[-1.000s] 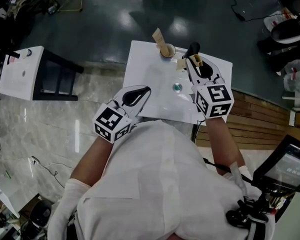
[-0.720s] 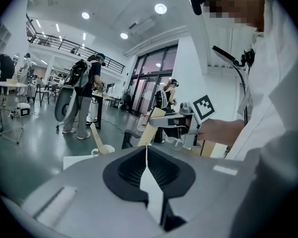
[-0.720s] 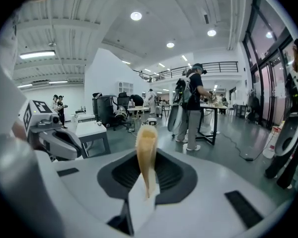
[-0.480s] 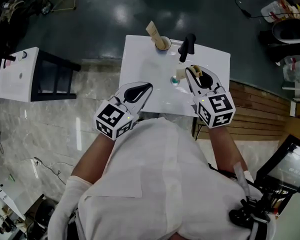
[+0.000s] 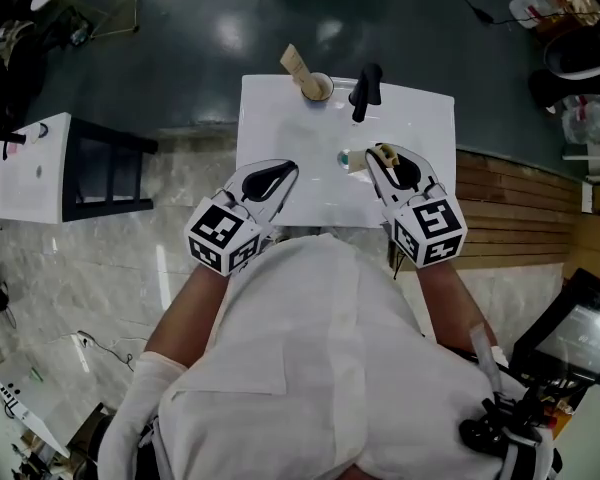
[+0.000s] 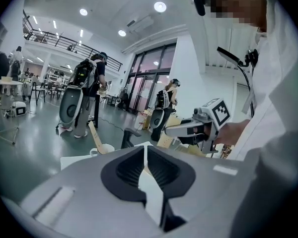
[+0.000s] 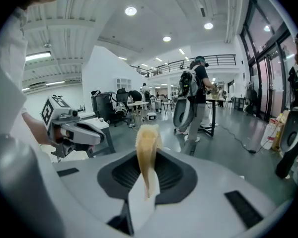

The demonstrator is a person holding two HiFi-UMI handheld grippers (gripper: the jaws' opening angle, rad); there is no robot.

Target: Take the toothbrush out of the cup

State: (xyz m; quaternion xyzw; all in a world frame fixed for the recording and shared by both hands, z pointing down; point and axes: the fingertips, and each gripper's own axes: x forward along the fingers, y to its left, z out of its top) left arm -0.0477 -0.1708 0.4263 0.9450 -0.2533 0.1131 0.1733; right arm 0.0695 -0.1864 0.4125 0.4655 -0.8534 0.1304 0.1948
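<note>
A white cup (image 5: 318, 89) stands at the far edge of the white basin top (image 5: 280, 128), with one wooden toothbrush (image 5: 297, 69) leaning out of it. My right gripper (image 5: 377, 158) is shut on a second wooden toothbrush (image 5: 359, 162), clear of the cup and near the drain (image 5: 344, 158). In the right gripper view that tan toothbrush (image 7: 147, 150) stands up between the jaws. My left gripper (image 5: 288, 171) hovers shut and empty over the near left of the top. The left gripper view shows the cup (image 6: 105, 148) and the right gripper (image 6: 186, 130) beyond its closed jaws.
A black faucet (image 5: 364, 90) stands just right of the cup. A white side table on a dark frame (image 5: 40, 166) is at the left. Wooden steps (image 5: 525, 238) lie to the right. People with backpacks (image 7: 193, 100) stand farther off in the hall.
My right gripper has drawn back from the cup toward me, carrying the toothbrush, and sunk a little. The left gripper has stayed where it was, still shut.
</note>
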